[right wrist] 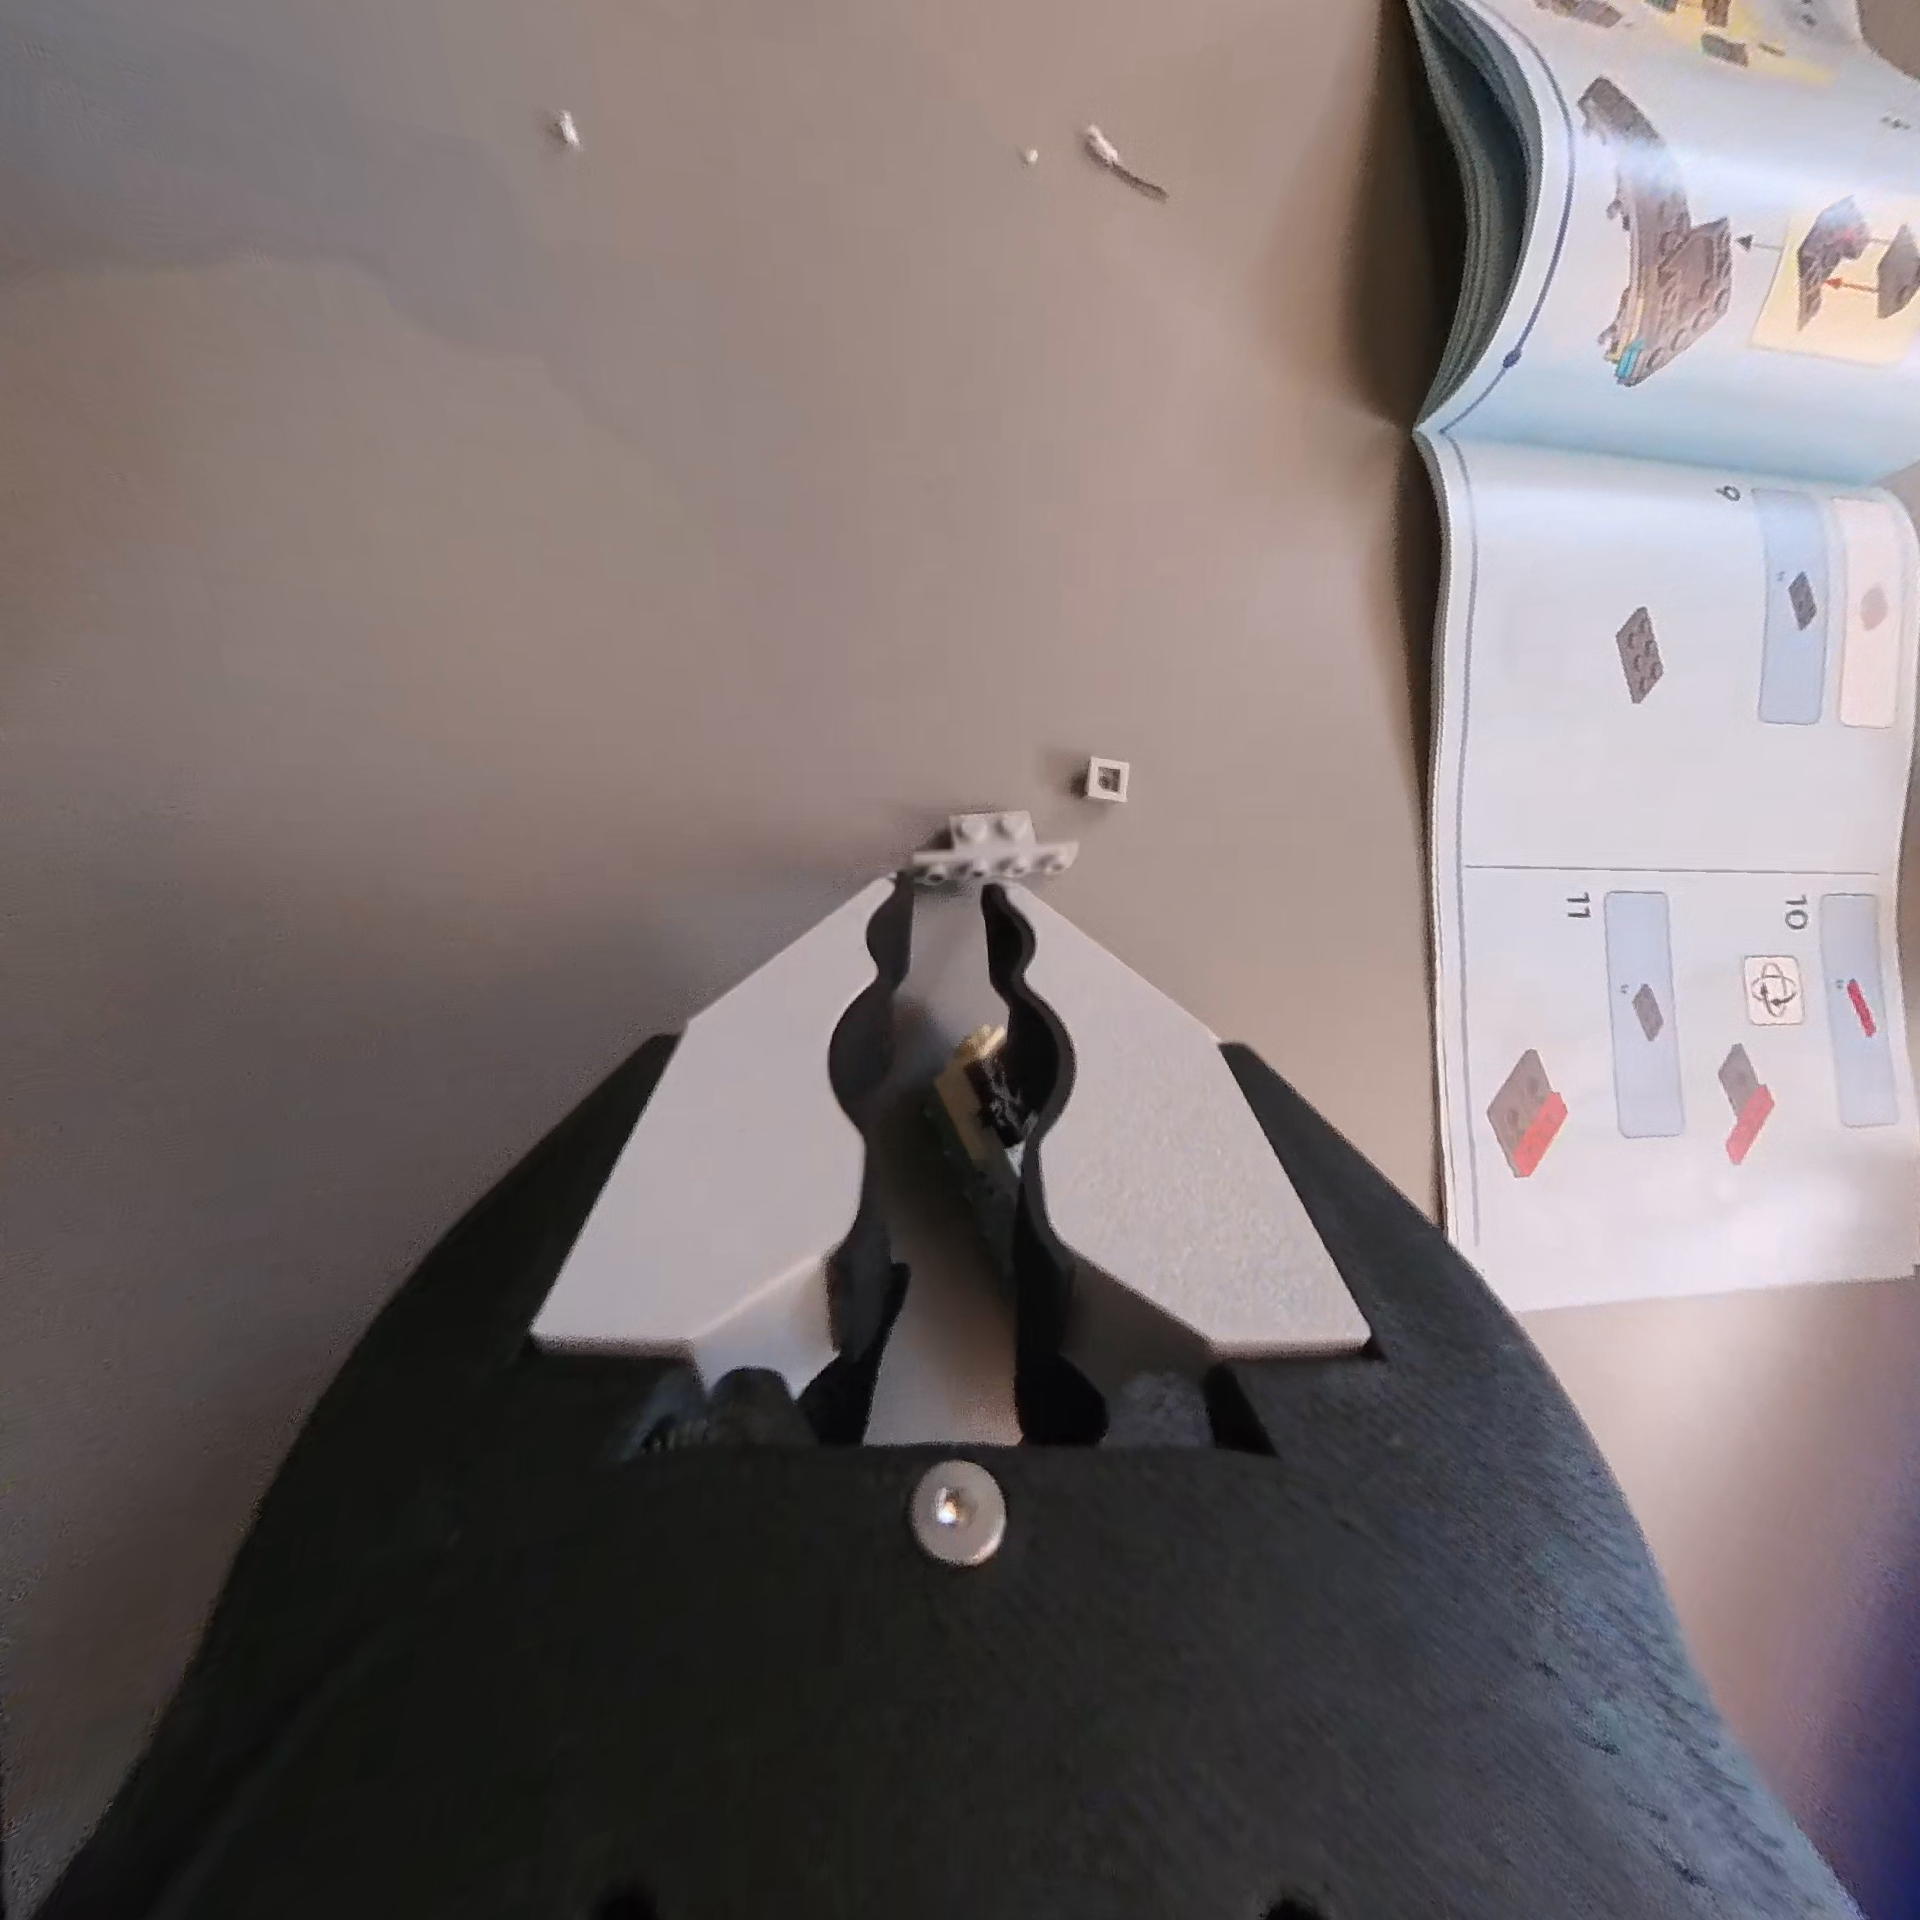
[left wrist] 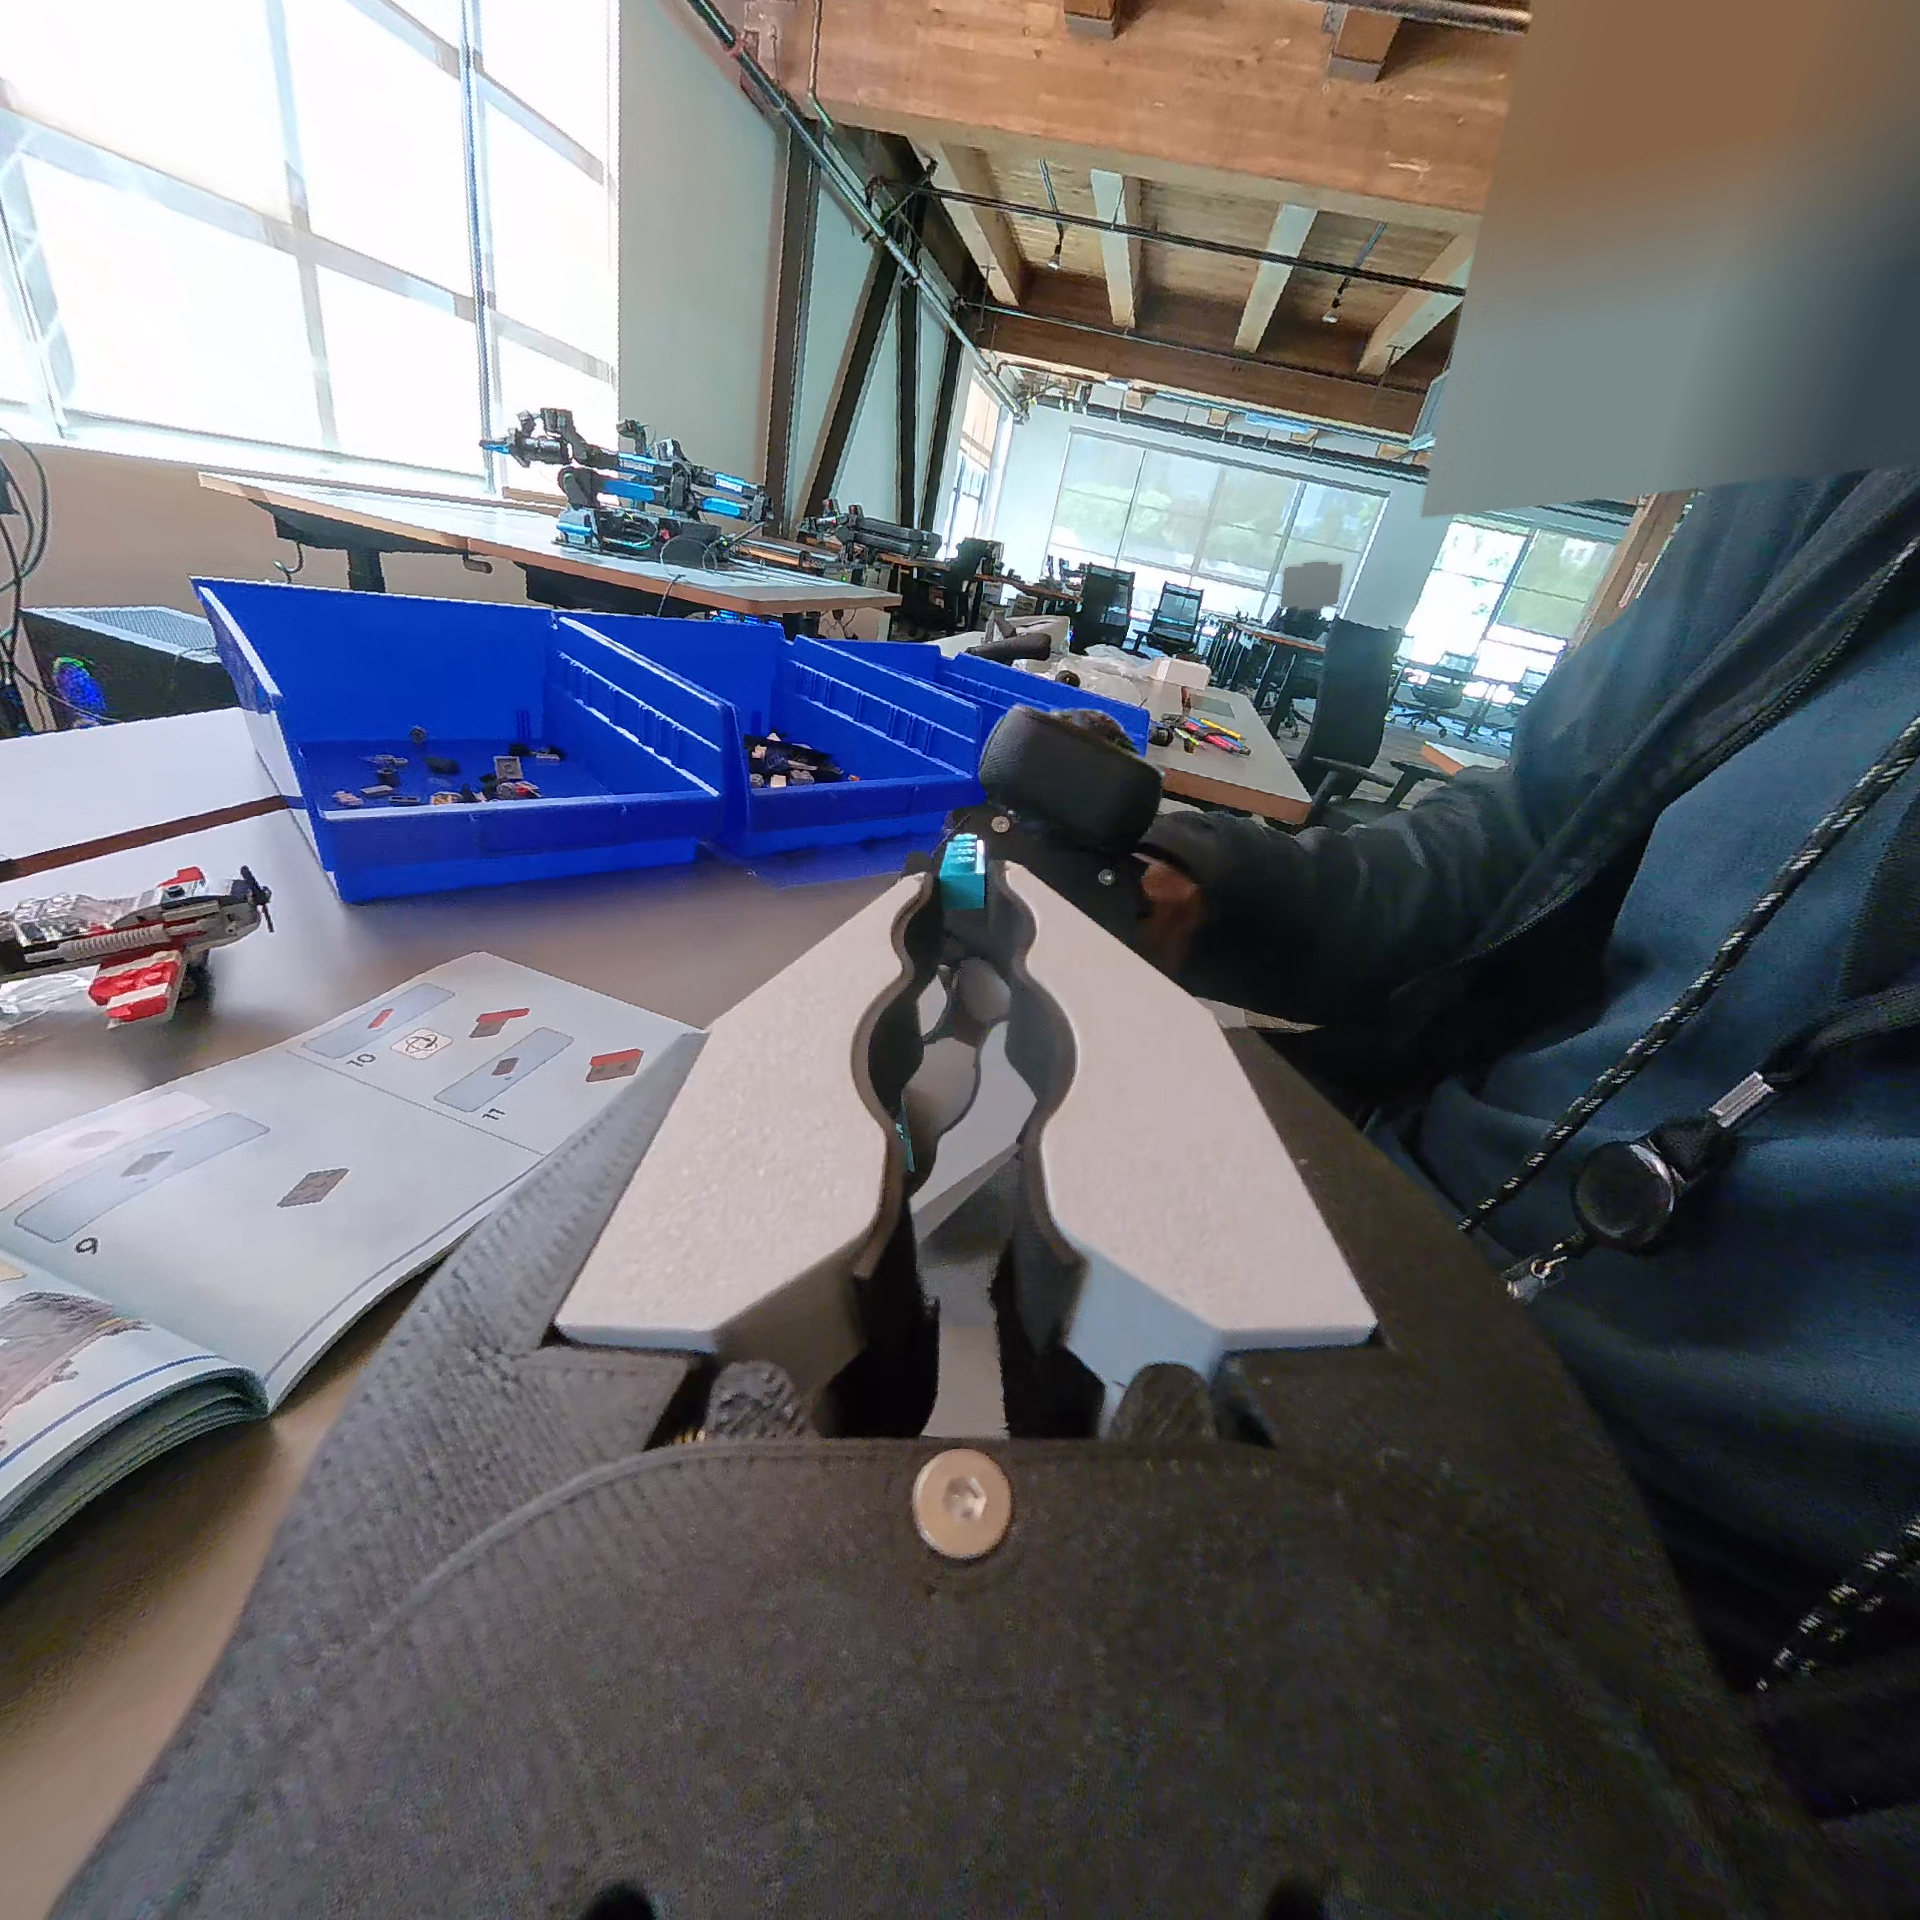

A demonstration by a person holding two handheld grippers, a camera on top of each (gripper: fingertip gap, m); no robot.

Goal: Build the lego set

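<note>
Grippers are both gripping bricks beside the instruction booklet (right wrist: 1662, 727): left gripper (left wrist: 964, 883) pinching a teal brick (left wrist: 962, 875), right gripper (right wrist: 951, 883) clamping a grey plate (right wrist: 995, 850).

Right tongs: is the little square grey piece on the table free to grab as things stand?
Probably not yet. The right tongs are already shut on a grey plate piece. The small square piece lies apart from it on bare table, otherwise unobstructed.

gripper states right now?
Left hand-held gripper: closed on a teal brick.
Right hand-held gripper: closed on a grey plate piece.
</note>
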